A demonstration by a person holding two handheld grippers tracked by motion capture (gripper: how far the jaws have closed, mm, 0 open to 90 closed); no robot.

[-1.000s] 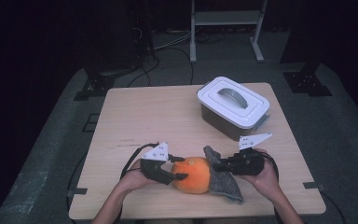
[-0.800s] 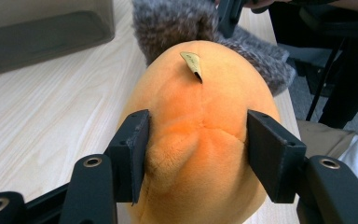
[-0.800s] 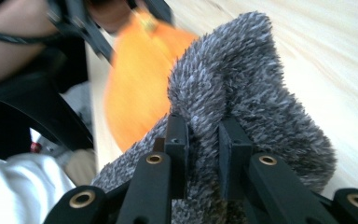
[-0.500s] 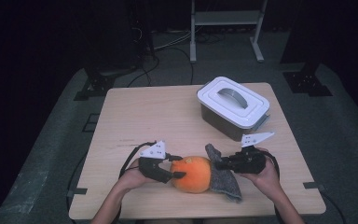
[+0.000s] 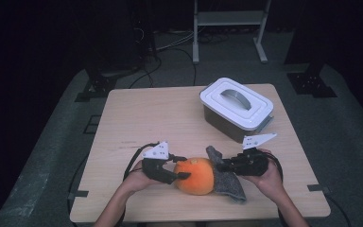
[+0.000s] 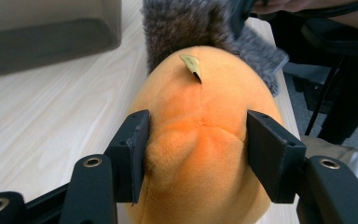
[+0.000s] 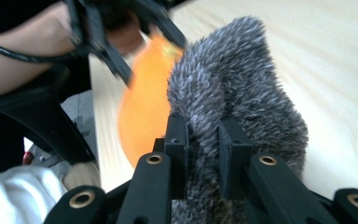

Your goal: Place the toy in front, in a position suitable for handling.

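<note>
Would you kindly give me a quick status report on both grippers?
Left gripper shut on orange plush toy. Right gripper shut on its grey furry part. Lidded box stands apart, nothing in the way.

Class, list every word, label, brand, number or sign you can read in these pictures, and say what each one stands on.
None can be read.
The small tan tag on the orange plush: no print can be made out.
The white lid of the box: plain, no lettering visible.
The grey furry piece, the table and both grippers: no marks visible.
</note>
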